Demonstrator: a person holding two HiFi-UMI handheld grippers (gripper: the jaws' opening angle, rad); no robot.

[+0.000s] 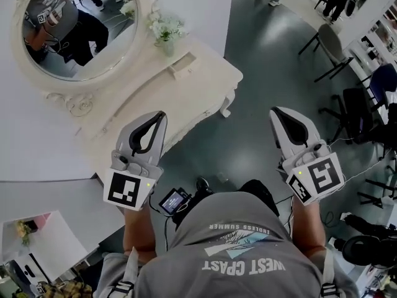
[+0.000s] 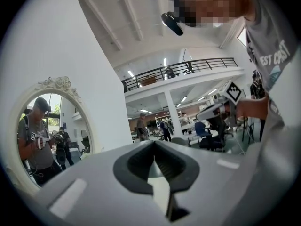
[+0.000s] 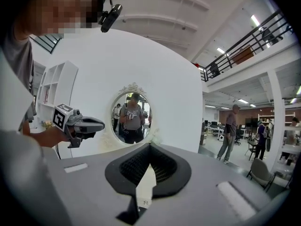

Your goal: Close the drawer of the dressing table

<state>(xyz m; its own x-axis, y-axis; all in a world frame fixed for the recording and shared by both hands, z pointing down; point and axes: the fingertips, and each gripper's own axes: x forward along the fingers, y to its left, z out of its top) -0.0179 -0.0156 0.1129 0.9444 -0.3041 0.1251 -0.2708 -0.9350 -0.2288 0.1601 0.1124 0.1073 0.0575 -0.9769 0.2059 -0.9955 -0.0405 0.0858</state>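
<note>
1. While both grippers are hanging in the air clear of the furniture, the left gripper point(image 1: 161, 115) is holding its jaws pressed together tip to tip, with nothing between them.
2. The right gripper point(image 1: 276, 112) is likewise holding its 2 jaws fully together and is gripping nothing.
3. The dressing table point(image 1: 208, 67) is standing just ahead of the left jaws, and ahead and well to the left of the right jaws.
4. The table's front point(image 1: 189, 123) is facing the left jaws' tips; the drawer cannot be told apart from it, so whether it is flush stays unclear.
5. The mirror point(image 1: 80, 27) and flowers point(image 1: 164, 27) are sitting farther beyond the left jaws.
</note>
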